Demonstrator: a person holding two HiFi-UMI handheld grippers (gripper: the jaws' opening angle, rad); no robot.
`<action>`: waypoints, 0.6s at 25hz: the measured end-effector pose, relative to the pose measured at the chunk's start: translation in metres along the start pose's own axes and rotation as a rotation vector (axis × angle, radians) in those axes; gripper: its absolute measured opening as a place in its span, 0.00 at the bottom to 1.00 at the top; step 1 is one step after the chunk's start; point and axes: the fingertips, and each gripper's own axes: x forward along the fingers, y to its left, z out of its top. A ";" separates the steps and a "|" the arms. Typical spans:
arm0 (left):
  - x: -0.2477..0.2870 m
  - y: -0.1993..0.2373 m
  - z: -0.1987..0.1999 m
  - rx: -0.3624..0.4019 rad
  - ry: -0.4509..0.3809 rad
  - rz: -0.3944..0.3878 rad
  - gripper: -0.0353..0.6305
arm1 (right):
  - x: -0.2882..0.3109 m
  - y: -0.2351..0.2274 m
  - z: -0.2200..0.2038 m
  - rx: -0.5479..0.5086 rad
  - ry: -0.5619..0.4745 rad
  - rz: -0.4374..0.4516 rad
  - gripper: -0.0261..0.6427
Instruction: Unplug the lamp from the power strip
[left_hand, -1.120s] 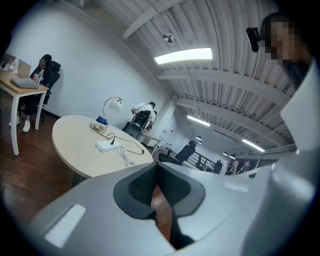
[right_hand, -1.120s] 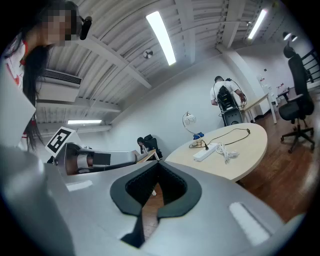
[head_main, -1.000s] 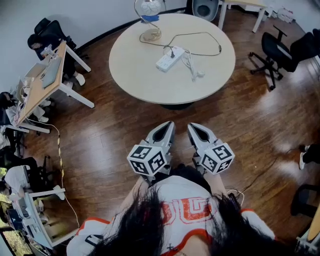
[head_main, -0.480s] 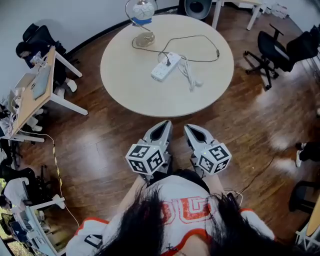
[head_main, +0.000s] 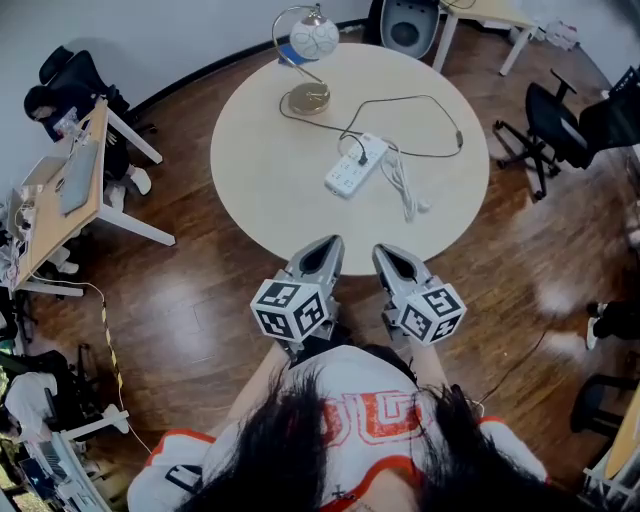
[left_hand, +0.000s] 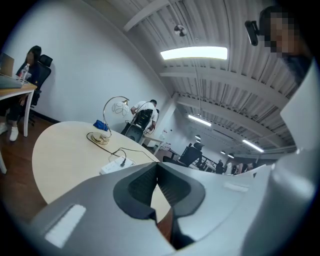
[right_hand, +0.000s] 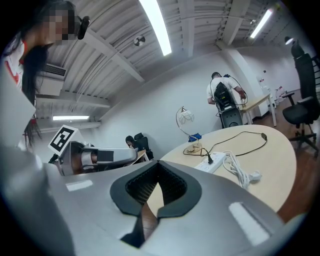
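The lamp (head_main: 308, 45), with a brass base and a round white shade, stands at the far side of the round table (head_main: 270, 170). Its black cord loops round to a plug (head_main: 362, 156) seated in the white power strip (head_main: 355, 167). The strip's own white cable (head_main: 405, 186) lies coiled beside it. Both grippers hover side by side over the floor just short of the table's near edge. The left gripper (head_main: 325, 244) and the right gripper (head_main: 388, 251) are shut with nothing between the pads. The left gripper view shows the strip (left_hand: 117, 165) beyond the shut left gripper (left_hand: 156, 165); the right gripper view shows the strip (right_hand: 212, 164) too.
Black office chairs (head_main: 560, 105) stand to the right of the table, and another chair (head_main: 405, 22) behind it. A wooden desk (head_main: 65, 195) with clutter stands at the left on the wood floor. A person (right_hand: 222, 95) stands at a far desk.
The table has drawn nearer in the head view. Both grippers, still shut and side by side, now reach close to its near edge.
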 end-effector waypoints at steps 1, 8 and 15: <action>0.003 0.006 0.005 0.002 -0.002 -0.006 0.05 | 0.007 -0.002 0.003 0.001 -0.001 -0.007 0.04; 0.019 0.042 0.024 -0.045 -0.005 -0.021 0.05 | 0.040 -0.004 0.006 -0.004 0.042 -0.016 0.04; 0.033 0.055 0.023 -0.087 0.019 -0.019 0.05 | 0.055 -0.006 -0.001 -0.026 0.123 -0.001 0.04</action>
